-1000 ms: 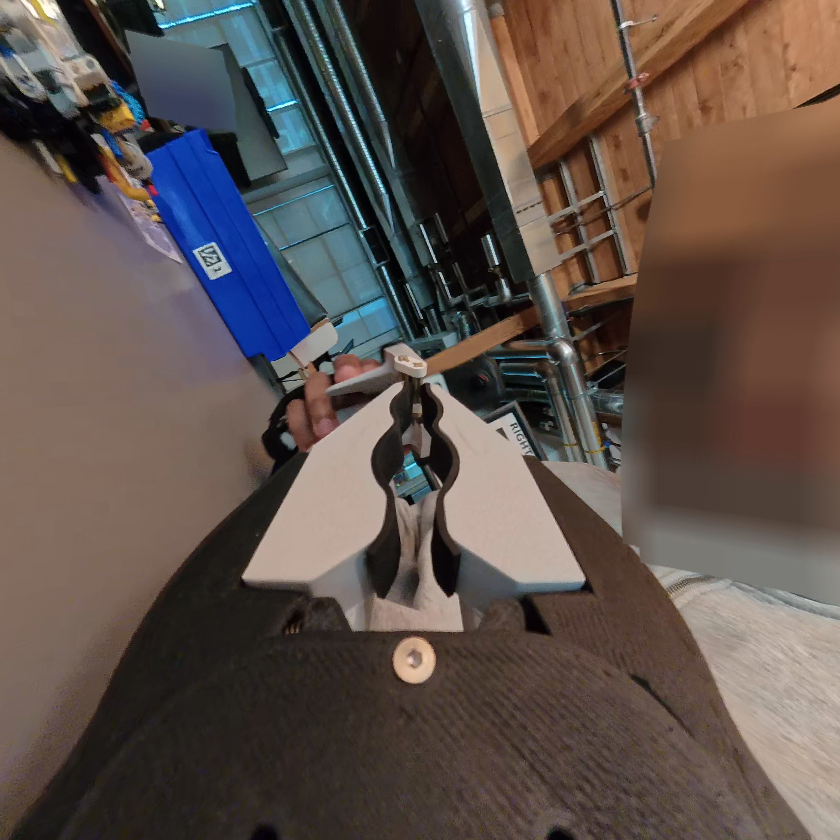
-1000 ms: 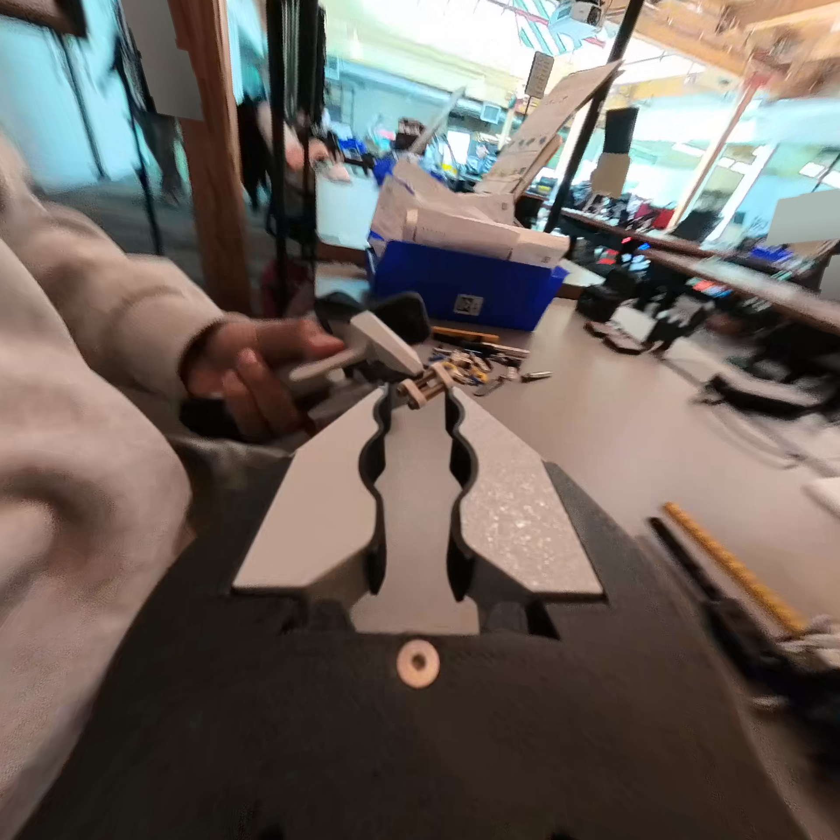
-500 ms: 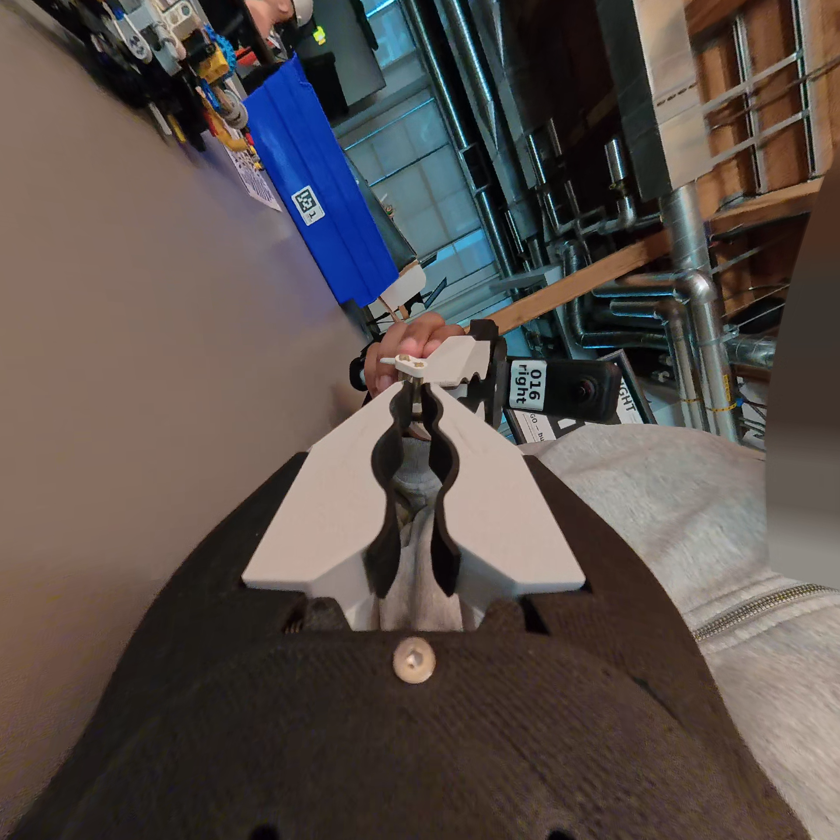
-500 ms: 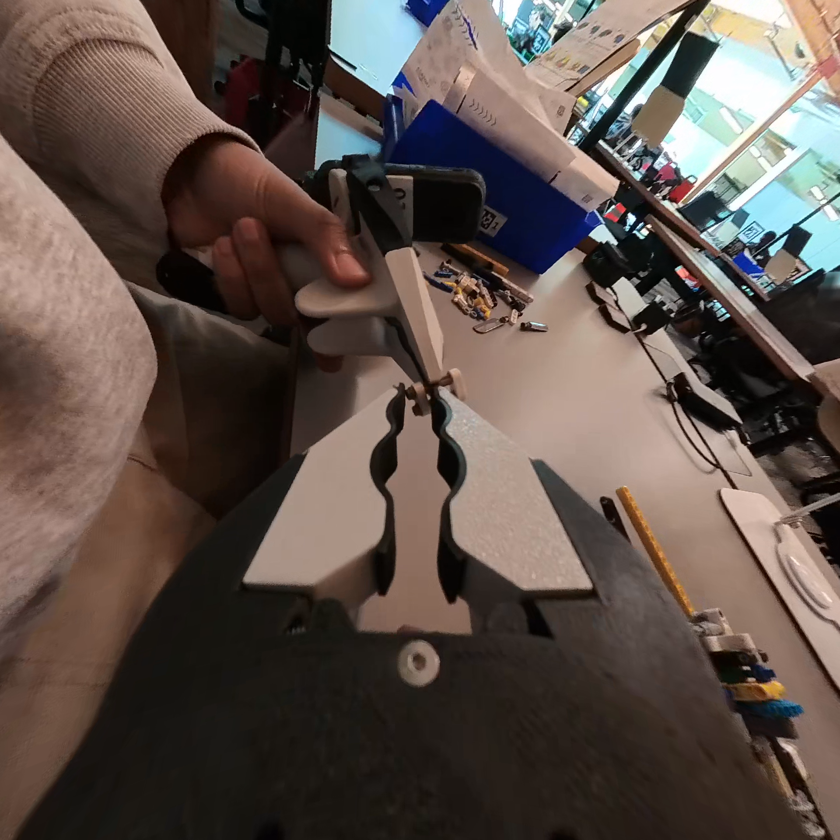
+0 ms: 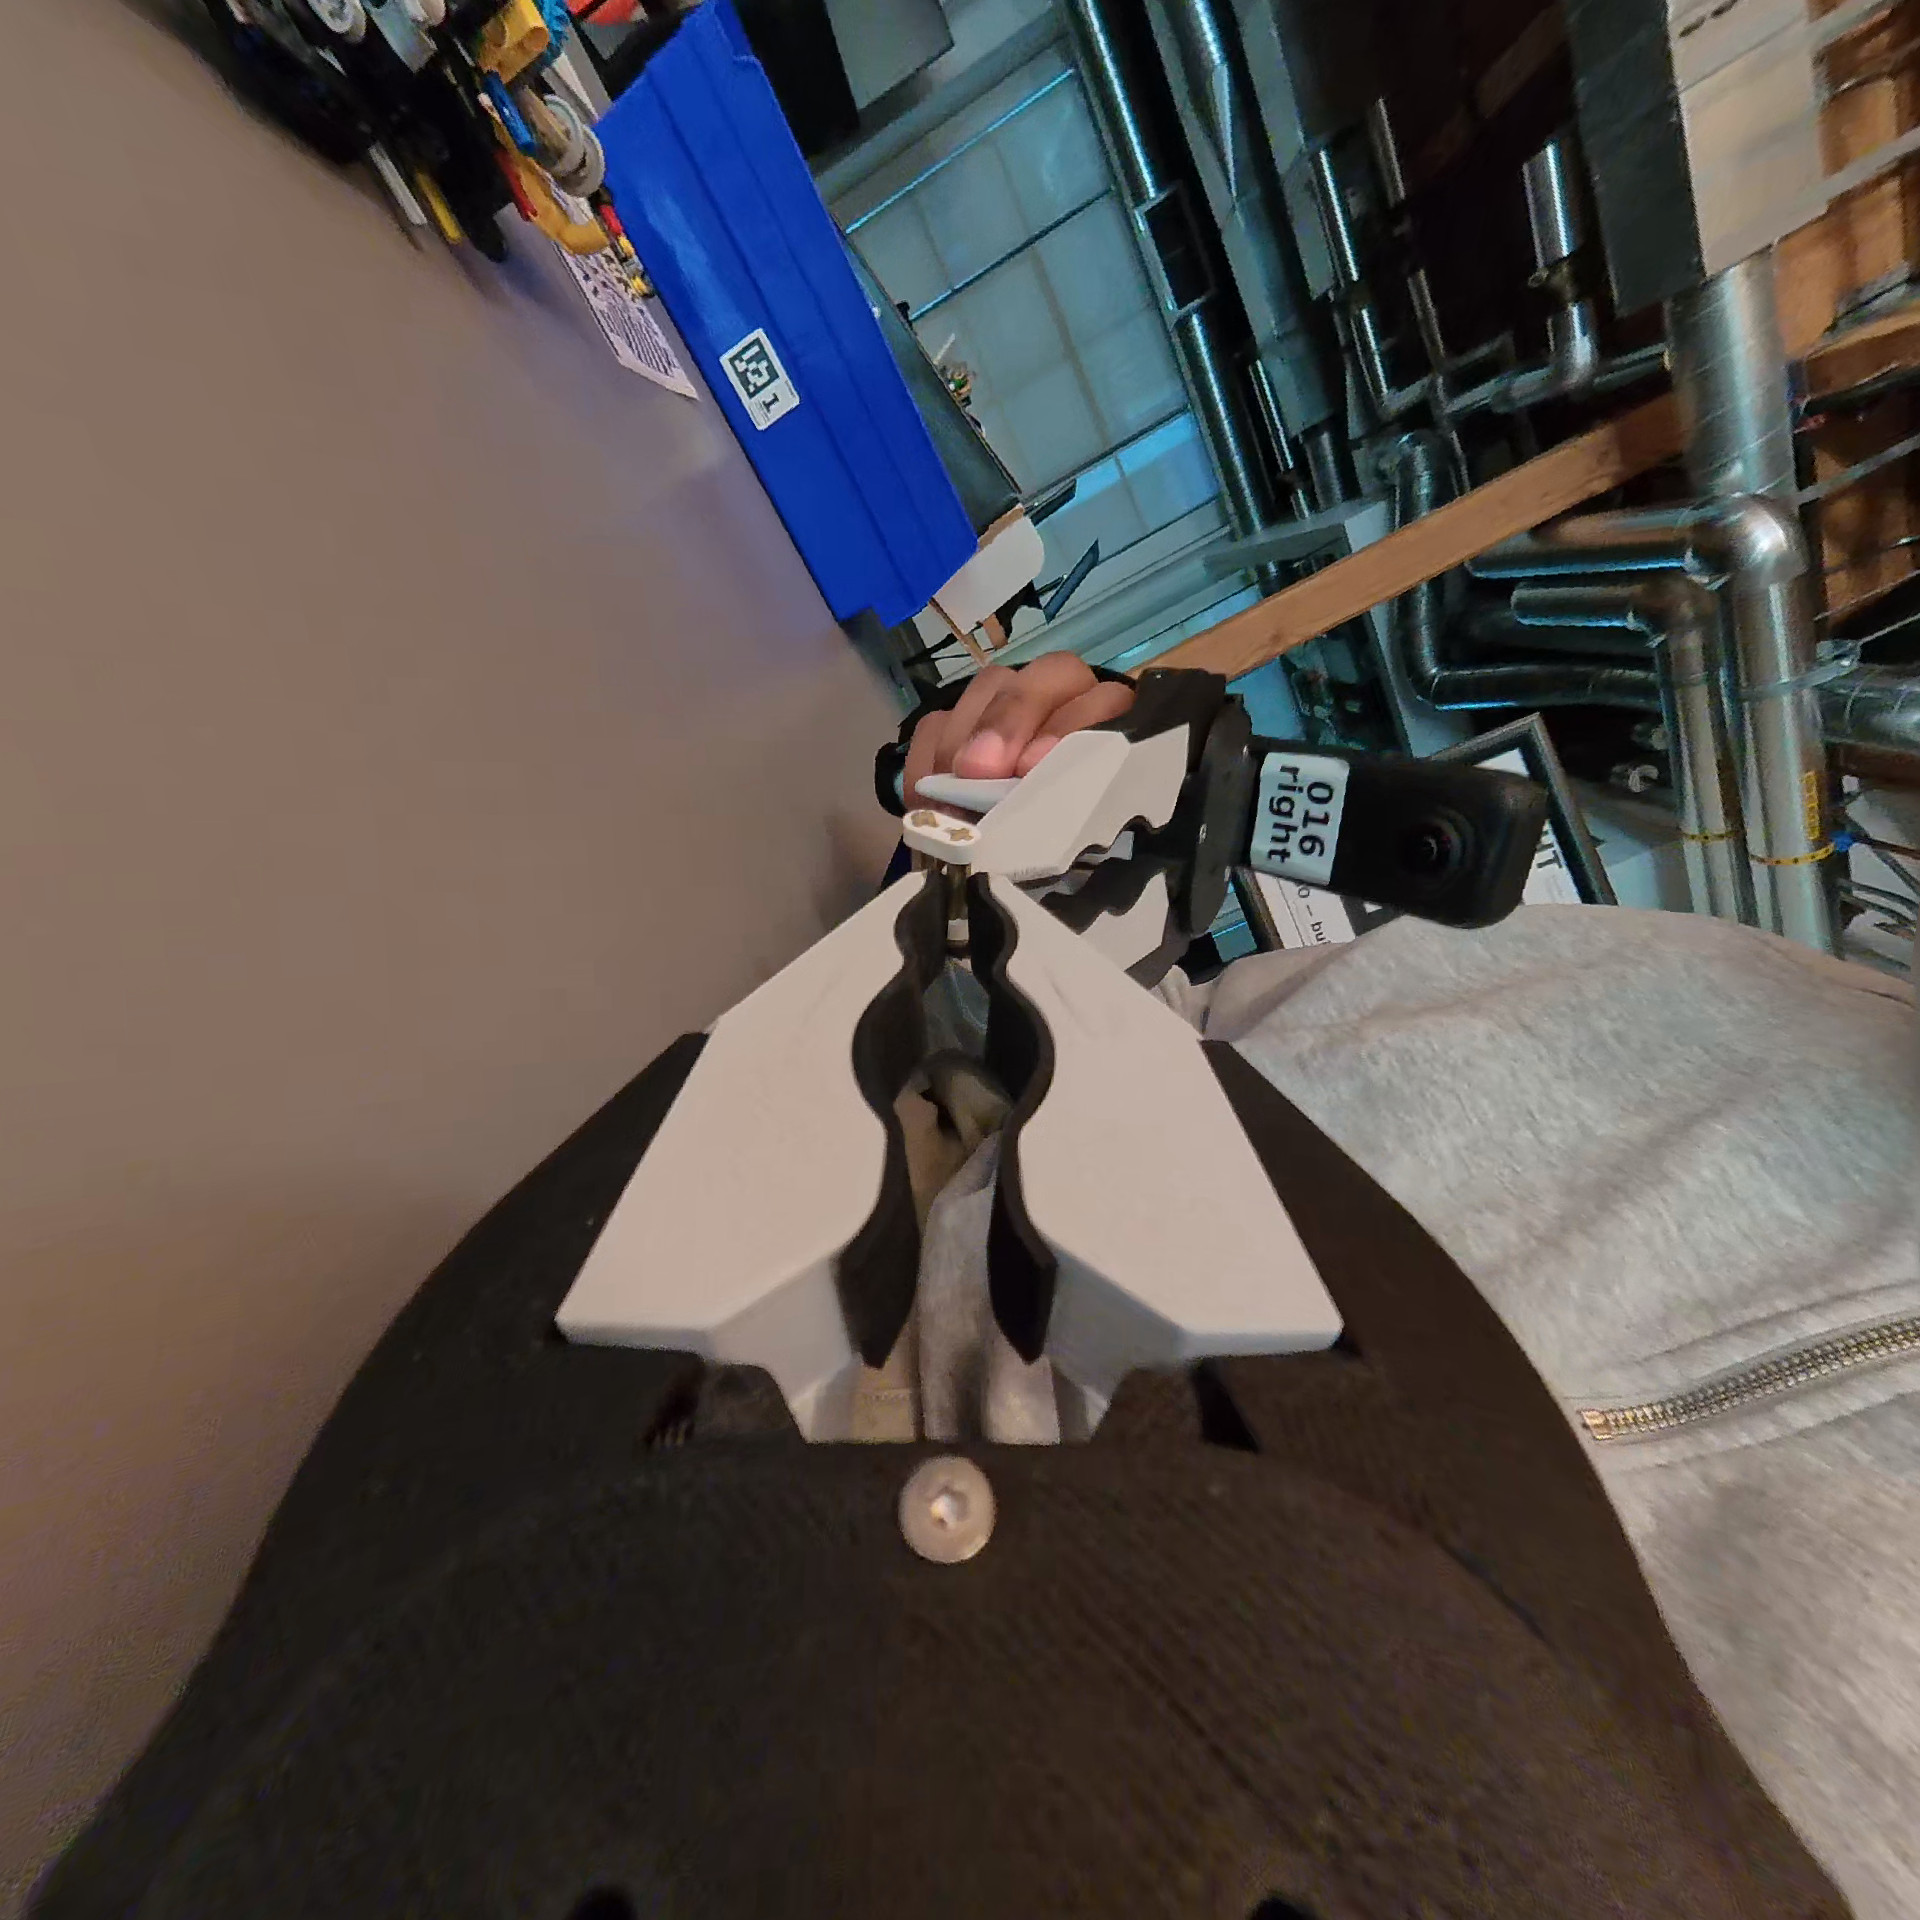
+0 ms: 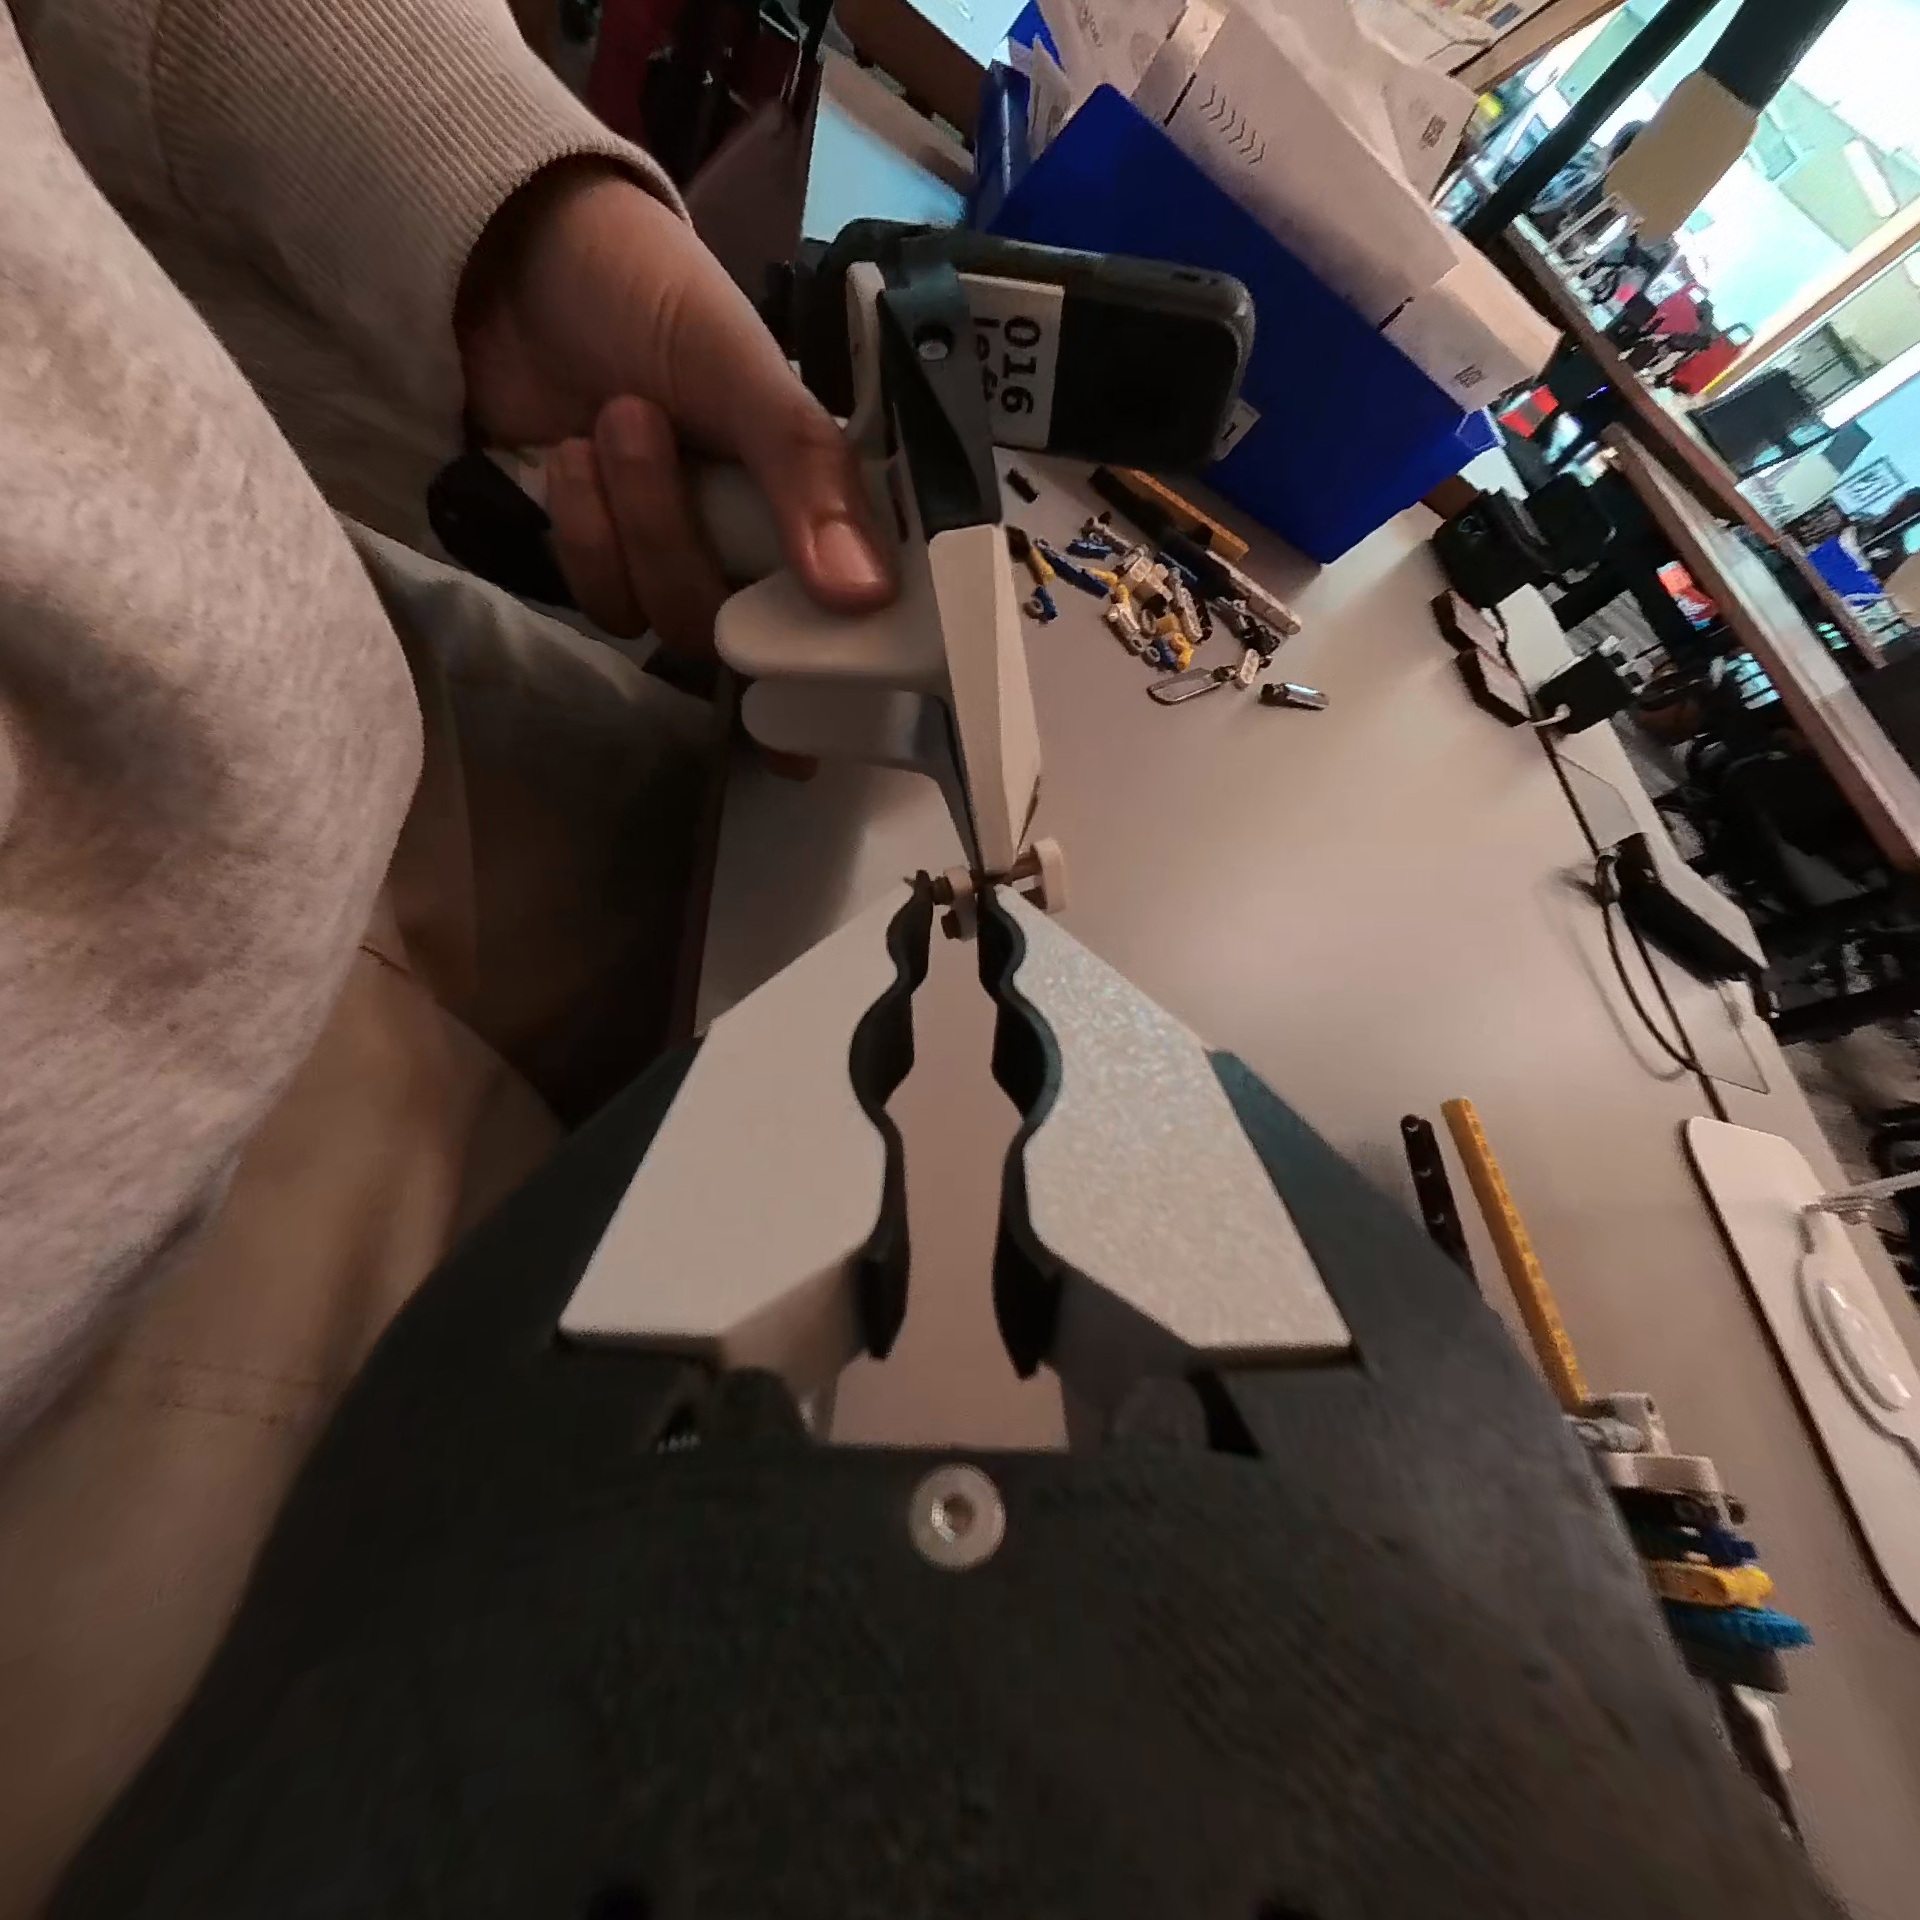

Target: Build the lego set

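Holding the small lego assembly up in the air between both tongs, you are working well above the table (image 6: 1299, 935), in front of your chest. Your left gripper (image 5: 951, 904) is clenched on a thin tan axle (image 5: 953, 896), which is carrying a small white liftarm (image 5: 940, 831) just past its fingertips. Your right gripper (image 6: 951, 914) is also pinched shut, gripping a little pin with a white bush (image 6: 954, 920) at the very tip of its fingers. Seen from the right tongs, the left gripper's fingers are coming down from above and meeting the same spot, with the axle's long axis lying crosswise to the right fingers and the white liftarm sitting just to the right of their tips. The two pieces are touching or nearly so; whether they are seated I cannot tell. Judging by this, the coming move is turning on keeping the axle in line with the bush. Loose lego parts (image 6: 1153, 603) are lying far ahead of the right tongs, beside a blue bin (image 6: 1247, 343)
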### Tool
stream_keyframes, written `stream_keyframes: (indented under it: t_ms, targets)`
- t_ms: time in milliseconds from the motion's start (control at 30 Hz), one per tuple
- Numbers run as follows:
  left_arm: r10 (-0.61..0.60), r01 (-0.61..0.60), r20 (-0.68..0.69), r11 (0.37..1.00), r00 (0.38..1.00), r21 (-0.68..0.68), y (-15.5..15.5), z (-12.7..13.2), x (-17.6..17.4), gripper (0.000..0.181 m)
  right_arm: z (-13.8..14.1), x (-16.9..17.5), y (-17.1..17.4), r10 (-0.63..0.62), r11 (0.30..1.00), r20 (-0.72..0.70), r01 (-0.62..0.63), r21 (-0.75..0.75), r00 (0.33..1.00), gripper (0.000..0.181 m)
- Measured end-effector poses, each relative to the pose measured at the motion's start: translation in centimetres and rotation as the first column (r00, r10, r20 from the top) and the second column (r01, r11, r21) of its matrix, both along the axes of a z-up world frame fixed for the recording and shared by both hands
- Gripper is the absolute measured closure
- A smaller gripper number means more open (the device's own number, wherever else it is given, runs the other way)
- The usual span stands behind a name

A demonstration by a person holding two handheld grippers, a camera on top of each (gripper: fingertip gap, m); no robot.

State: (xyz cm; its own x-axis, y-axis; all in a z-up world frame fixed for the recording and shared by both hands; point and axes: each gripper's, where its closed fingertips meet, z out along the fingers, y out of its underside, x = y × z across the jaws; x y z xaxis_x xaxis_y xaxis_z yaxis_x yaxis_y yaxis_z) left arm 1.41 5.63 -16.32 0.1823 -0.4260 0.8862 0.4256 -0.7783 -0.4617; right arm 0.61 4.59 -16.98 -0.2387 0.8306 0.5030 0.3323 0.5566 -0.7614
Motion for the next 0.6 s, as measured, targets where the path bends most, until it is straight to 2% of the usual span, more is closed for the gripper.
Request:
stream_keyframes:
  t_ms: [100,600]
  targets:
    - [0.001,-0.001,-0.009,1.000,1.000,0.004,-0.02,-0.05,0.10,0.179,-0.06,0.13,-0.02,0.010,1.000,0.018,-0.009,-0.029,1.000,0.174]
    - [0.004,-0.004,0.003,1.000,1.000,0.000,0.01,-0.01,0.15,0.178,-0.12,0.19,0.07,0.000,1.000,0.023,-0.001,0.022,1.000,0.175]
